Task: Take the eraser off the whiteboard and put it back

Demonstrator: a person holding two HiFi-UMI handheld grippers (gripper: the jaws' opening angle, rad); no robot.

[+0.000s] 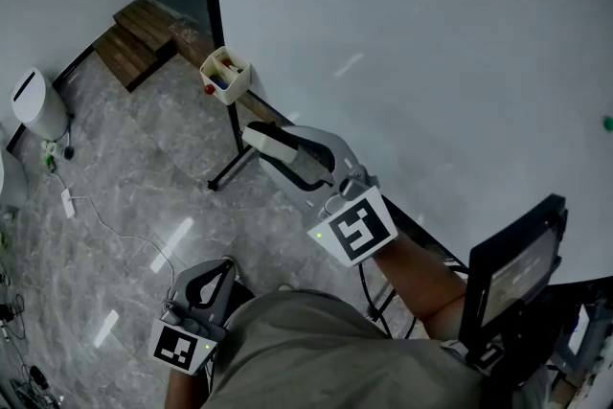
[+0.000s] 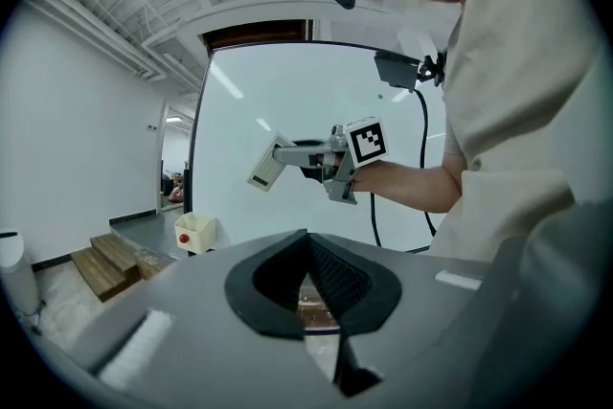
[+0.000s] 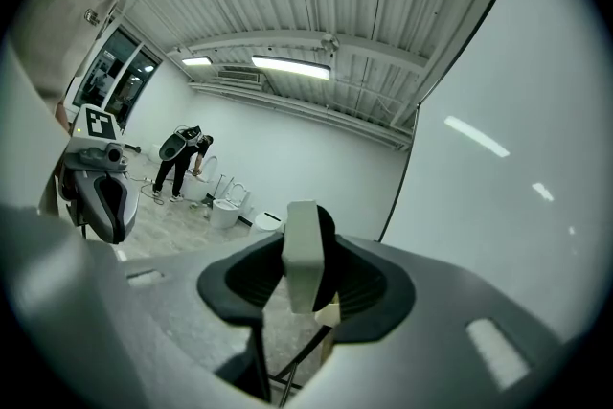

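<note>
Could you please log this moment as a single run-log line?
right gripper: shut on white rectangular eraser | eraser: off glossy whiteboard | left gripper: shut, empty

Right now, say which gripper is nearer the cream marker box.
Right. The right gripper, gripping the eraser, is just short of the marker box; the left gripper hangs back at the person's waist.

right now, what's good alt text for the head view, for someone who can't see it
Seen from above, the right gripper holds a white eraser clamped in its jaws near the lower left corner of a large whiteboard. The left gripper hangs low by the person's side, jaws together and empty, over a grey marbled floor.
</note>
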